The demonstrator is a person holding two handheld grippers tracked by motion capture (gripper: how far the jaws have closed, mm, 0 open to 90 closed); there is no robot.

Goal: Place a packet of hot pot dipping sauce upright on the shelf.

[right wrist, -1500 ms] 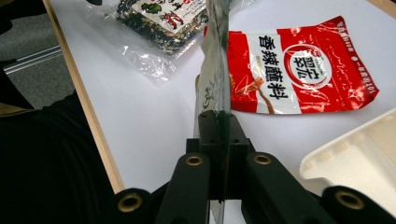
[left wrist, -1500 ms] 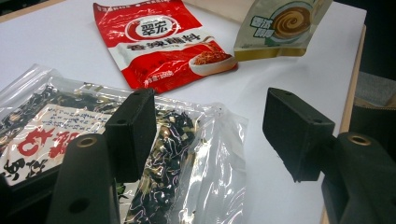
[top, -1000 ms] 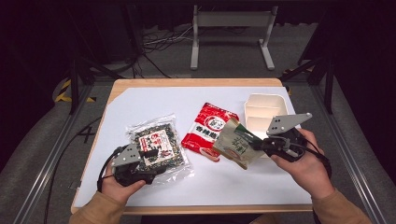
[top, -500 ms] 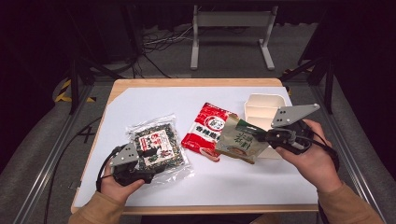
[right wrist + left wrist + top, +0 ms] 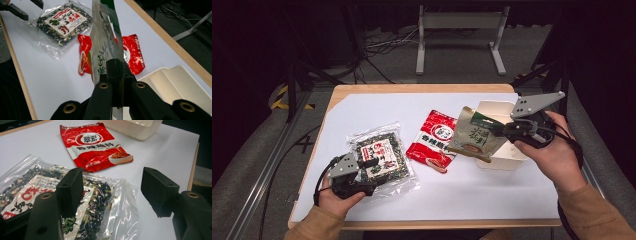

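My right gripper (image 5: pixel 500 131) is shut on the edge of a green and beige pouch (image 5: pixel 474 136), holding it off the table over the near-left part of a white tray (image 5: pixel 508 159). In the right gripper view the pouch (image 5: pixel 105 37) stands up out of the closed jaws of this gripper (image 5: pixel 115 65). A red pouch (image 5: pixel 434 140) lies flat in the table's middle. My left gripper (image 5: pixel 368 164) rests open at the near edge of a clear bag of dark dried food (image 5: pixel 379 155). In the left gripper view, this gripper (image 5: pixel 113 187) has one jaw over the bag (image 5: pixel 32 192) and the other over bare table.
White paper (image 5: pixel 377 112) covers the wooden table. The tray (image 5: pixel 175 85) sits at the right side, near the table's edge. The red pouch (image 5: pixel 96 145) lies between the clear bag and the tray (image 5: pixel 135 127). Metal frames and cables stand on the floor beyond the table.
My right gripper has risen with the green pouch, lifting it off the table and carrying it a little toward the tray. The left gripper has stayed put.
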